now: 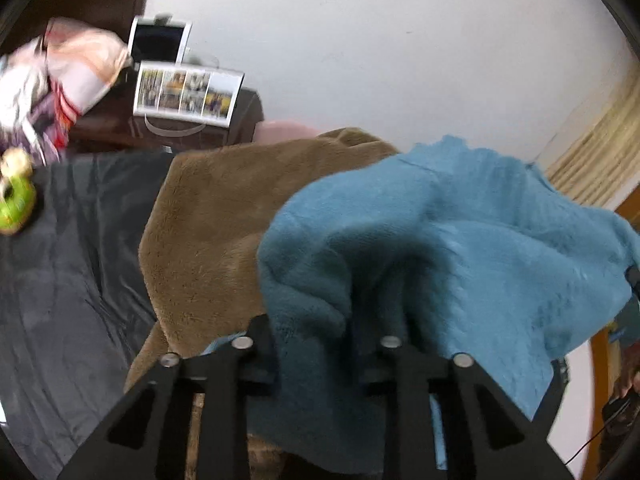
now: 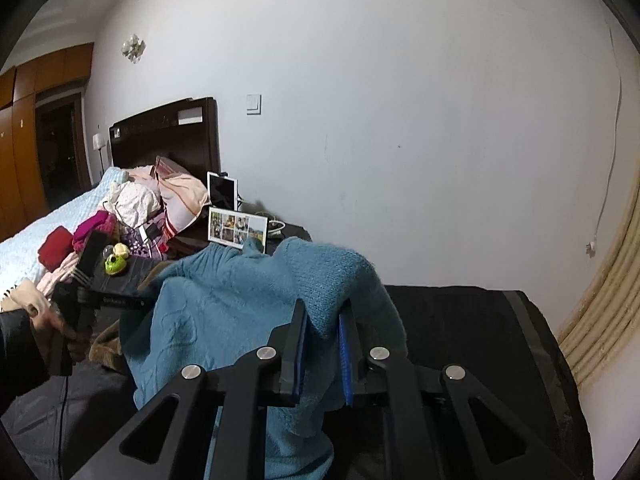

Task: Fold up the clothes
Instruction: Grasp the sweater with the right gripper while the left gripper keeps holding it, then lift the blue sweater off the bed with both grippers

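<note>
A blue fleece garment [image 1: 460, 240] hangs lifted between both grippers above a brown fleece garment [image 1: 208, 240]. In the left wrist view the blue cloth drapes over my left gripper [image 1: 316, 332] and is bunched between its jaws; the fingertips are hidden under it. In the right wrist view my right gripper [image 2: 324, 320] is shut on a raised fold of the blue garment [image 2: 224, 304], its blue pads pressing from both sides. A person's hand [image 2: 44, 320] holds the left gripper [image 2: 132, 300] at the garment's left side. Brown cloth [image 2: 106, 344] shows below it.
The garments lie on a black-covered surface [image 2: 480, 340]. A green toy [image 2: 114, 264] sits at its far left. Behind stand a photo frame [image 2: 236, 228] and a tablet [image 2: 222, 190]. A bed with piled clothes [image 2: 132, 204] is at left, a curtain [image 2: 600, 300] at right.
</note>
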The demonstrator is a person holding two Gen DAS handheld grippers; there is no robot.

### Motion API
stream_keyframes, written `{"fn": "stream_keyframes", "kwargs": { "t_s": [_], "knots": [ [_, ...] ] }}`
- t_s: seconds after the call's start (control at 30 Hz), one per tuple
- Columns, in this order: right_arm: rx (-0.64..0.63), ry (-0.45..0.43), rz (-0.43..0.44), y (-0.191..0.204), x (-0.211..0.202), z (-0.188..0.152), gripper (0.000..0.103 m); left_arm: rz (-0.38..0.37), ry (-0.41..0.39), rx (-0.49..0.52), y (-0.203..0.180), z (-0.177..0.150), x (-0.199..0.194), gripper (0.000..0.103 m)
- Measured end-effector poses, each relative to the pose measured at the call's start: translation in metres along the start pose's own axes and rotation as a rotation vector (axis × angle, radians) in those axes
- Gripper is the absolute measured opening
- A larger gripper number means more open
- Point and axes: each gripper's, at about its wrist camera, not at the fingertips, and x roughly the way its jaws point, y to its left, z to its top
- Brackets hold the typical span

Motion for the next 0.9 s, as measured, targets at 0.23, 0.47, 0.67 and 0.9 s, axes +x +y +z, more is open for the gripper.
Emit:
{"fn": "stream_keyframes", "kwargs": {
  "t_s": [0.23, 0.47, 0.67, 0.9],
  "knots": [
    [-0.011, 0.11, 0.062, 0.004, 0.008, -0.03, 0.015, 0.098, -0.055, 0.234, -0.051, -0.029, -0.042, 0.025],
    [0.018, 0.282, 0.183, 0.011, 0.021, -0.099, 0.015, 0.201, -0.006, 0.346, -0.069, -0.07, -0.055, 0.025],
    [0.077, 0.33, 0.278, 0.004, 0.032, -0.115, 0.024, 0.207, 0.025, 0.222, -0.048, -0.068, -0.047, 0.025],
    [0.124, 0.33, 0.384, -0.006, 0.023, -0.094, 0.079, 0.228, 0.034, 0.208, -0.047, -0.066, -0.036, 0.025]
  ]
}}
